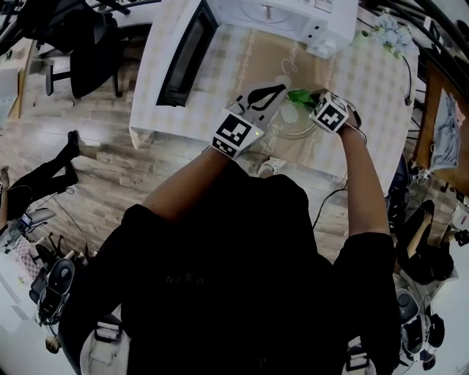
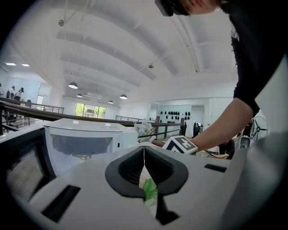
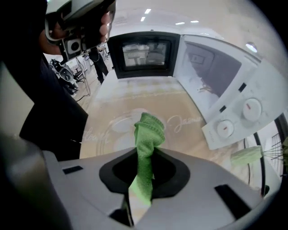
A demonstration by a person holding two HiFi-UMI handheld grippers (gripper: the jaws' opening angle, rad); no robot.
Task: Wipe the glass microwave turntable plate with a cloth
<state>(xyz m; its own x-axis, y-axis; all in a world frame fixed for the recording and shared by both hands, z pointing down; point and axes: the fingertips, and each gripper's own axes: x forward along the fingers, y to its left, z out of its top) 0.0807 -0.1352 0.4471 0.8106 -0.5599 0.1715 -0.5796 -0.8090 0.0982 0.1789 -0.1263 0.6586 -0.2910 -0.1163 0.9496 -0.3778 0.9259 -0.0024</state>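
The glass turntable plate lies flat on the beige tablecloth in front of the microwave; in the right gripper view its rim shows under the cloth. A green cloth hangs bunched from my right gripper, which is shut on it just above the plate. My left gripper hovers beside the plate's left rim with its jaws shut and nothing visibly held. A bit of the cloth shows below those jaws.
The white microwave stands at the table's far side, its door swung open to the left. Its control panel is close on the right. White flowers sit at the back right corner. A cable hangs off the table's near edge.
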